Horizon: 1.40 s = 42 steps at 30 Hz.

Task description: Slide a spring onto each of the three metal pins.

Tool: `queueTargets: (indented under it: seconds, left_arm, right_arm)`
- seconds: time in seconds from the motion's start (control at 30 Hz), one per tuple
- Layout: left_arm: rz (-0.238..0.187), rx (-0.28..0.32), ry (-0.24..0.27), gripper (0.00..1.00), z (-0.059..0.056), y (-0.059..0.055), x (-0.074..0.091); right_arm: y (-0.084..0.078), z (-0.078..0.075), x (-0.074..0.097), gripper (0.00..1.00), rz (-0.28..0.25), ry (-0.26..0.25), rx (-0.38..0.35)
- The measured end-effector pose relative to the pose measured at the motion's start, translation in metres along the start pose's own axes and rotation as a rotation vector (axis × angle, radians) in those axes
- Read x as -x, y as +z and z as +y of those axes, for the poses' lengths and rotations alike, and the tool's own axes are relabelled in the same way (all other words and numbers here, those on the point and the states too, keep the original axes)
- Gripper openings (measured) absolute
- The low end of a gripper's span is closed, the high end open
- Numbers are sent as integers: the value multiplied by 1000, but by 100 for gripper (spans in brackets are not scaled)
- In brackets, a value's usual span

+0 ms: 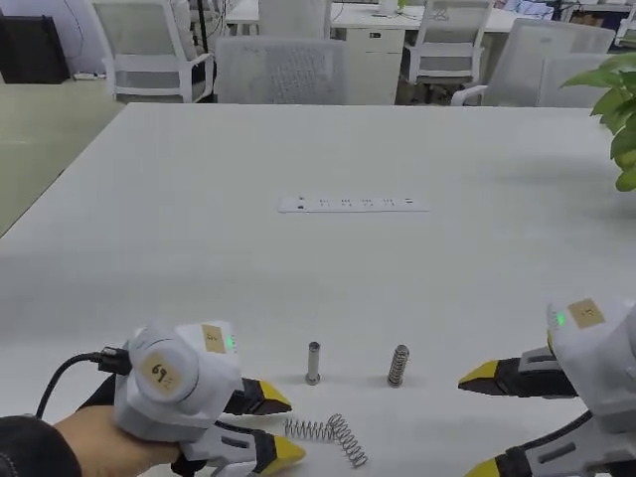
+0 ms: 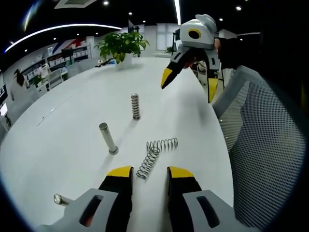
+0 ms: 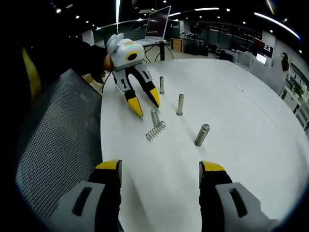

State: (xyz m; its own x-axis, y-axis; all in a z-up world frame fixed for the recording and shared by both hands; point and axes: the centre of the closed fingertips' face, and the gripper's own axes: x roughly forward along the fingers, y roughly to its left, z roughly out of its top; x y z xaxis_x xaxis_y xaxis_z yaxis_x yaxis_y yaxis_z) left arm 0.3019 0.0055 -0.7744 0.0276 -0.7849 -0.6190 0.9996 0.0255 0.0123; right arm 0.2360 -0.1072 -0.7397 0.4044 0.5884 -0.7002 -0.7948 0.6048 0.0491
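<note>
By surface [image 1: 298, 149] front edge — 1 pin [image 1: 397, 366] w/ spring on, 2 bare pins [image 1: 313, 363]; loose springs [image 1: 328, 432]; left claw [image 2: 149, 170] narrow, right claw [image 3: 160, 165] wide — both empty.

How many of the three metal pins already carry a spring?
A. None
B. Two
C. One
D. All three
C: the spring-covered pin is the one loaded. The middle pin and far pin stand bare, and two loose springs lie nearby.

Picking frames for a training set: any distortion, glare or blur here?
Head view: soft even light, loose springs sharp, shadows faint. Left gripper view: fisheye curves the table edge; ceiling lights streak. Right gripper view: same curving, dark surroundings.
</note>
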Motion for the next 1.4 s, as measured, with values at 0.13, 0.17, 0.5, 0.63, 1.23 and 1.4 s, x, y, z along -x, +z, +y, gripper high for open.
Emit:
queueTargets:
  seconds: [0.13,0.17,0.5,0.63,1.23,1.4]
  left_arm:
    - [4,-3,-1,21,1,-1,-1]
    - [4,-4,-1,21,1,-1,-1]
    - [13,-13,-9,20,1,0,-5]
    - [21,-16,-15,19,0,-1,-7]
    - [48,-46,-20,13,1,-7,-13]
    - [55,-54,-18,11,1,-8,-13]
  right_arm:
    - [0,1,-1,73,-30,-3,-4]
    - [0,1,-1,75,-34,-1,-8]
    - [5,7,-4,93,-107,14,-51]
    - [6,7,-3,95,-121,13,-63]
    - [2,4,-5,95,-125,3,-94]
    - [0,3,-4,94,-119,0,-102]
